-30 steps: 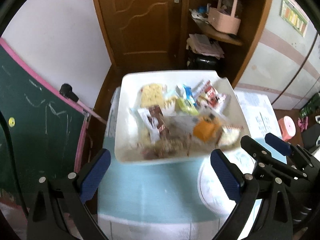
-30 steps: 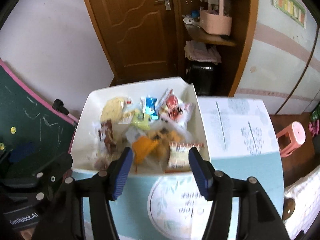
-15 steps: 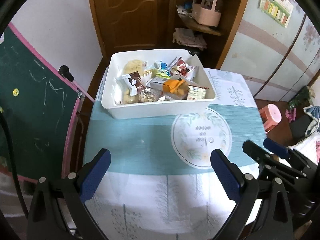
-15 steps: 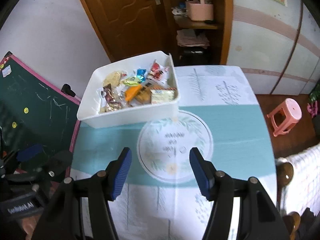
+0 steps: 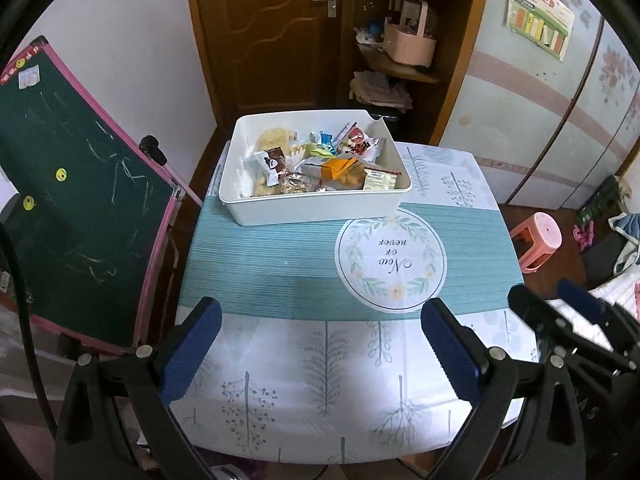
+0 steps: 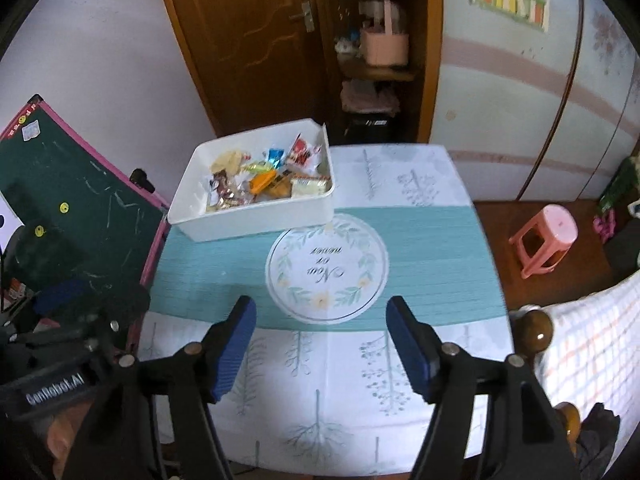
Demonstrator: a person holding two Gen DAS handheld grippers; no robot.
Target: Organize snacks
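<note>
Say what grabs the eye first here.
A white bin heaped with bright snack packets sits at the table's far end, toward the wooden door. Nearer, a round leafy wreath print marks the teal tablecloth. A green chalkboard leans at the left.

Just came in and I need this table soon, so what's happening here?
A person holds two sets of tongs over the table. The left tongs are open and empty; the right tongs are opening, nothing between them. The snacks all lie in the white bin at the far end, which neither touches.
</note>
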